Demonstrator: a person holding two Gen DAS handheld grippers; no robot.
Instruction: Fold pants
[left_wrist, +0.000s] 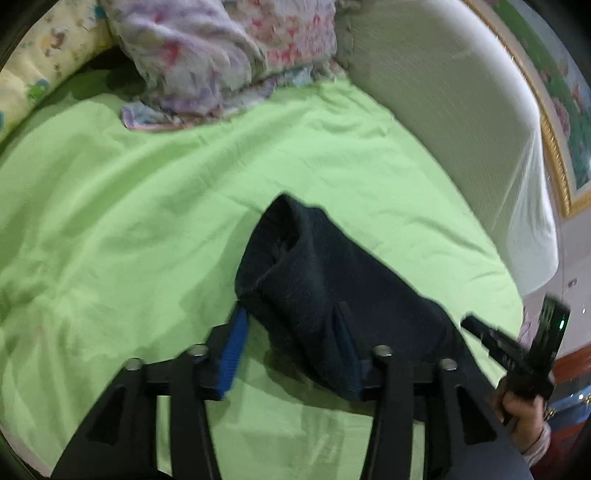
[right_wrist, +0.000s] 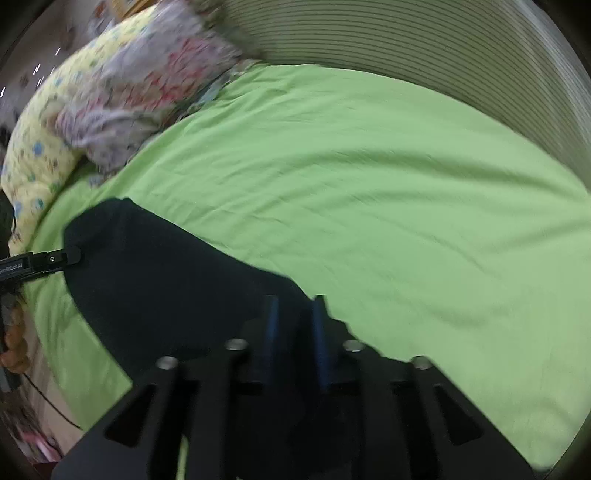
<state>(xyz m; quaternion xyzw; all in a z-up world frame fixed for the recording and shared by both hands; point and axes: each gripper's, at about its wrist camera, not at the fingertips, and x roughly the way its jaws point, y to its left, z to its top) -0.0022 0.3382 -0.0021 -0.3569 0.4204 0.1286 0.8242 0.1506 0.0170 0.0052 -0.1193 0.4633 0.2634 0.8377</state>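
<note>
Dark navy pants (left_wrist: 317, 280) lie bunched and partly lifted over the green bed sheet (left_wrist: 147, 206). My left gripper (left_wrist: 291, 325) is wide open, with a fold of the pants draped over its right finger (left_wrist: 343, 332); its blue-padded left finger (left_wrist: 236, 347) is bare. In the right wrist view the pants (right_wrist: 159, 273) spread to the left, and my right gripper (right_wrist: 295, 317) has its fingers close together on the pants' edge. The right gripper also shows at the left view's right edge (left_wrist: 517, 350).
A crumpled floral blanket (left_wrist: 207, 59) and a yellow patterned pillow (left_wrist: 40, 62) lie at the far side. A white ribbed pillow (left_wrist: 461, 122) stands at the right. The green sheet (right_wrist: 369, 177) spreads wide beyond the pants.
</note>
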